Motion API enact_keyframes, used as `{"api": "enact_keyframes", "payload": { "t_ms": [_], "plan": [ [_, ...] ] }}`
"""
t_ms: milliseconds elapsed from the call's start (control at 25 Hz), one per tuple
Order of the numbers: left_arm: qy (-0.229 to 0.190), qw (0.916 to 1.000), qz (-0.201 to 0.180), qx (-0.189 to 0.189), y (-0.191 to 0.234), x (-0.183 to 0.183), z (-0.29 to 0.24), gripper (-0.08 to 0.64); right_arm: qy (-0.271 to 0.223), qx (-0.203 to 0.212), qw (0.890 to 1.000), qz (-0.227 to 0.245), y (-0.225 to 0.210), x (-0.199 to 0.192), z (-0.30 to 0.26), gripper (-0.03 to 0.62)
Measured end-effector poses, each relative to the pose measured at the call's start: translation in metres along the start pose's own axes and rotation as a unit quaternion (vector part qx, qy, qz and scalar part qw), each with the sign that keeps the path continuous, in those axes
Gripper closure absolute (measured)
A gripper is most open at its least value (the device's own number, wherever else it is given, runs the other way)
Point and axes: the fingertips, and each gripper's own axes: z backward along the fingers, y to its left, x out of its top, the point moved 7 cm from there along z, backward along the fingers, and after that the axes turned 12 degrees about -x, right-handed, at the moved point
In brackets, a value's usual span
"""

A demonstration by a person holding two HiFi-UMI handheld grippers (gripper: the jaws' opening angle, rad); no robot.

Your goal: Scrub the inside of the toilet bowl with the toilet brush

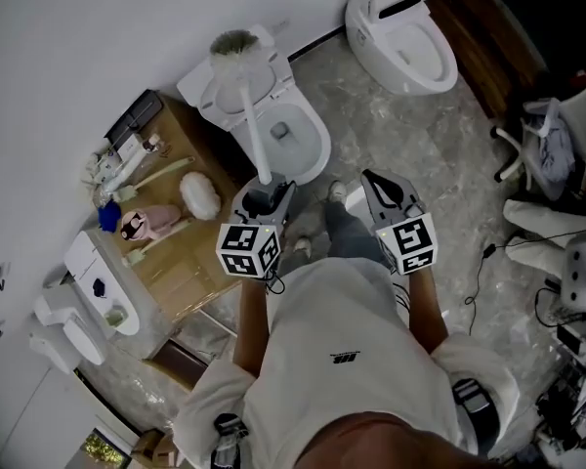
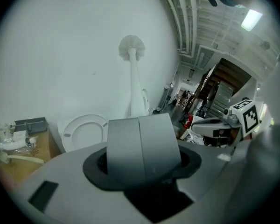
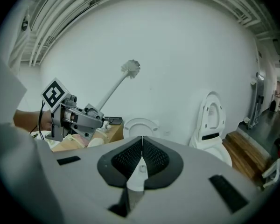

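My left gripper (image 1: pixel 265 191) has its jaws pinching the toilet brush (image 1: pixel 251 106) by the handle, bristles raised above the toilet bowl (image 1: pixel 295 137). My right gripper (image 1: pixel 371 179) is alongside, jaws pressed together, empty. A cluttered wooden bench (image 1: pixel 190 267) sits left and a second toilet (image 1: pixel 402 42) beyond.

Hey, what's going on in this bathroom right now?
A person stands at the white toilet bowl. The left hand-held gripper is clamped on the handle of a white long-handled toilet brush, whose bristle head is up in the air, outside the bowl. The right hand-held gripper is shut and empty beside it.
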Motion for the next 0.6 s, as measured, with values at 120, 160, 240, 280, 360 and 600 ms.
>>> {"api": "enact_keyframes", "payload": {
  "t_ms": [120, 160, 240, 280, 360, 600],
  "plan": [
    [0.002, 0.9997, 0.016, 0.016, 0.005, 0.0, -0.02, 0.307, 0.014, 0.018, 1.0, 0.001, -0.019, -0.004, -0.021, 0.597],
    [0.003, 0.9996, 0.02, 0.021, 0.006, 0.0, -0.027, 0.308, 0.021, 0.022, 1.0, 0.001, -0.025, -0.007, -0.028, 0.597],
    [0.004, 0.9992, 0.025, 0.03, 0.011, -0.002, -0.04, 0.308, 0.026, 0.029, 0.999, 0.002, -0.034, -0.01, -0.041, 0.597],
    [0.003, 0.9991, 0.026, 0.034, 0.014, -0.002, -0.046, 0.308, 0.026, 0.036, 0.999, 0.002, -0.036, -0.011, -0.048, 0.597],
    [0.002, 0.9987, 0.027, 0.043, 0.021, -0.004, -0.055, 0.308, 0.027, 0.049, 0.998, 0.002, -0.039, -0.012, -0.062, 0.597],
    [0.0, 0.9966, 0.041, 0.072, 0.033, -0.014, -0.07, 0.308, 0.052, 0.081, 0.995, 0.009, -0.042, -0.025, -0.088, 0.597]
  ]
}}
